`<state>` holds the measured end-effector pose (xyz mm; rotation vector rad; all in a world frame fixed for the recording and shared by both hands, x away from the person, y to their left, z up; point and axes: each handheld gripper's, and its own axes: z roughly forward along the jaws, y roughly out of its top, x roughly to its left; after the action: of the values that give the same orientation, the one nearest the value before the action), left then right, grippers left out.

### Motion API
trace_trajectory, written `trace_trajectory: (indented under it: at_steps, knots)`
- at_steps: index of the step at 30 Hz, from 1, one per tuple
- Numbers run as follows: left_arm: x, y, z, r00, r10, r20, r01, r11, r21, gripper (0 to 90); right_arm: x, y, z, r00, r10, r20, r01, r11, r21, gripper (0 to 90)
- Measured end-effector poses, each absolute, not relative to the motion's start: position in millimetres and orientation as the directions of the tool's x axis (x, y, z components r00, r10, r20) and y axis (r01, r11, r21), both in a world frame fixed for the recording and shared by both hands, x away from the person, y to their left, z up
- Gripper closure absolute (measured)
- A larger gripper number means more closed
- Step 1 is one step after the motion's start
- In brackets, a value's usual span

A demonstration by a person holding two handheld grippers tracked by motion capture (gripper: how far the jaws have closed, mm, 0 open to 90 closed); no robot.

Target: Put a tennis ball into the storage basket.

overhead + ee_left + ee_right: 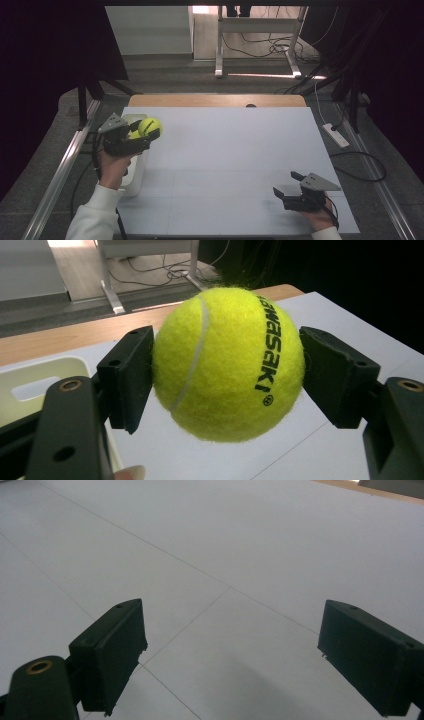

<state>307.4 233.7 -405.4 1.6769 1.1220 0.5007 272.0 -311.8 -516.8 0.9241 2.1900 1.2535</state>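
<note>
Right now the fuzzy yellow-green tennis ball (228, 362) with black letters on it sits squeezed between the two black jaws of my left gripper (142, 132). I hold it up in the air at the left edge of the pale grey table top (235, 160). Just below and beside the ball is a white plastic bin (134, 175), which hangs by the table's left side. The ball is a bit toward the table from the bin, so I think it goes either back over the bin or out onto the table. My right gripper (286, 184) rests far away at the near right corner, jaws wide apart, with nothing in them.
</note>
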Motion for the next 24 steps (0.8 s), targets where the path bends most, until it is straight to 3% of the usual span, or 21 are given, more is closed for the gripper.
trace_trajectory:
  at_steps: [24]
  knots:
    - [304, 259, -404, 0.415, 0.891, -0.185, 0.443, -0.02, 0.896, 26.7, 272, -312, -517, -0.673, 0.738, -0.051, 0.327, 0.359, 0.874, 11.6]
